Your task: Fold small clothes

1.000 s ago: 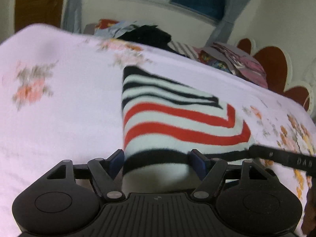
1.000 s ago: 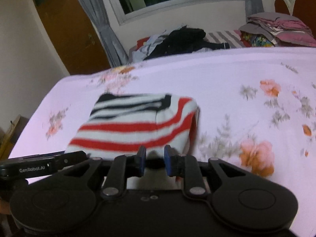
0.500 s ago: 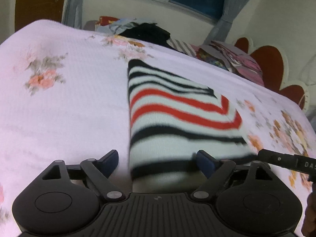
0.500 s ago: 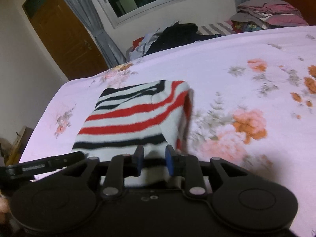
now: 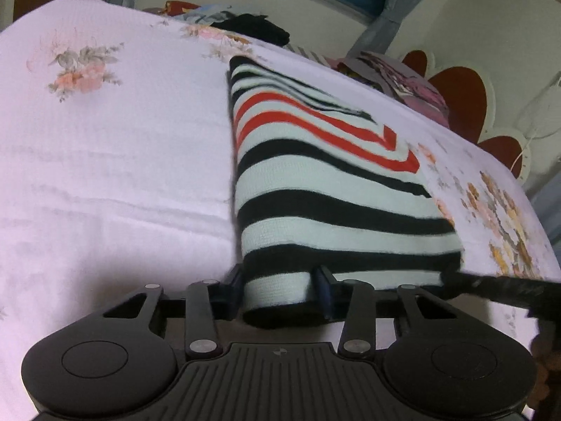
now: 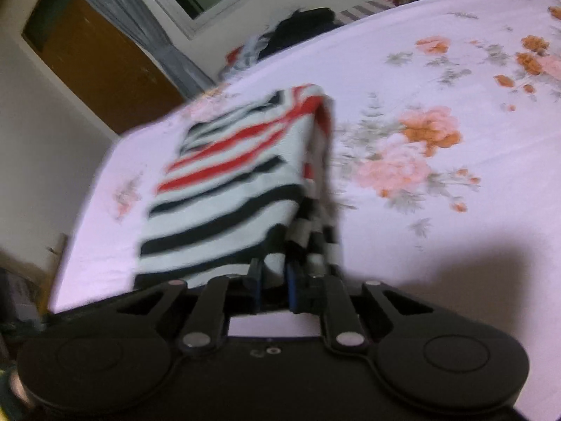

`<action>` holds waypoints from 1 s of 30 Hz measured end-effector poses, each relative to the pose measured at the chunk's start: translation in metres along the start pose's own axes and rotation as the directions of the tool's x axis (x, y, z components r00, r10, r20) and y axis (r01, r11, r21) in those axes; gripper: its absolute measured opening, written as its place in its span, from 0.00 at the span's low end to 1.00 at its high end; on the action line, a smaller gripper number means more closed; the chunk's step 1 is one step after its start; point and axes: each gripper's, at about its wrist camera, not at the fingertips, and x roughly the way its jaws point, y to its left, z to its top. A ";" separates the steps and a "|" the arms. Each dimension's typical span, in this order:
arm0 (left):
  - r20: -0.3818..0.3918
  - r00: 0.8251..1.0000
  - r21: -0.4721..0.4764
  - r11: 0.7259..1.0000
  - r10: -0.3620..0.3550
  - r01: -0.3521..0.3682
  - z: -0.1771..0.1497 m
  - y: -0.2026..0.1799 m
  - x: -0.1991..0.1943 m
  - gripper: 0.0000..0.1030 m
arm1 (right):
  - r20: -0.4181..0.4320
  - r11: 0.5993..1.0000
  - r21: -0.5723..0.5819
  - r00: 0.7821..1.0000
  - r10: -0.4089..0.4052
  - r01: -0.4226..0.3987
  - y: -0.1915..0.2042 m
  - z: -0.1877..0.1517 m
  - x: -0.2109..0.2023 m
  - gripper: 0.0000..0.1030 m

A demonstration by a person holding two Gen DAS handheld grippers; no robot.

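Holding the striped sweater (image 5: 326, 189) at its near edge, the left gripper (image 5: 280, 289) and right gripper (image 6: 271, 282) both pinch it. It lies mid-frame on the flowery bed (image 5: 115, 161), folded already; maybe one more fold remains.

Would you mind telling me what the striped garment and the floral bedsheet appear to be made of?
The striped garment looks like a soft knit, possibly cotton or acrylic: a fine ribbed texture shows in its white bands, and the finish is matte. The floral bedsheet looks like thin woven cotton or a blend, matte, with shallow creases and a printed flower pattern; the exact fibre cannot be told.
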 end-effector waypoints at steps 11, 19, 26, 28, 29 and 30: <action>0.050 0.995 0.070 0.993 0.091 -0.095 -0.006 -0.015 -0.017 0.71 | 0.119 0.990 -0.067 0.986 -0.113 0.121 0.017 -0.010 -0.020 0.40; 0.068 0.991 0.034 0.992 0.117 -0.120 -0.006 -0.023 -0.043 0.86 | 0.094 0.962 -0.117 0.967 -0.238 0.248 0.028 -0.008 0.001 0.42; 0.125 0.980 0.047 0.985 0.157 -0.164 0.002 -0.050 -0.087 1.00 | 0.154 0.972 -0.130 0.973 -0.174 0.194 0.048 -0.014 -0.038 0.58; 0.129 0.973 0.038 0.980 0.190 -0.196 0.002 -0.058 -0.099 1.00 | 0.154 0.973 -0.147 0.976 -0.156 0.179 0.050 -0.018 -0.048 0.61; 0.124 0.969 0.031 0.975 0.213 -0.218 0.001 -0.062 -0.103 1.00 | 0.153 0.974 -0.151 0.978 -0.144 0.167 0.051 -0.020 -0.055 0.62; 0.114 0.963 0.022 0.969 0.243 -0.247 0.000 -0.066 -0.108 1.00 | 0.149 0.976 -0.152 0.980 -0.134 0.156 0.051 -0.022 -0.060 0.64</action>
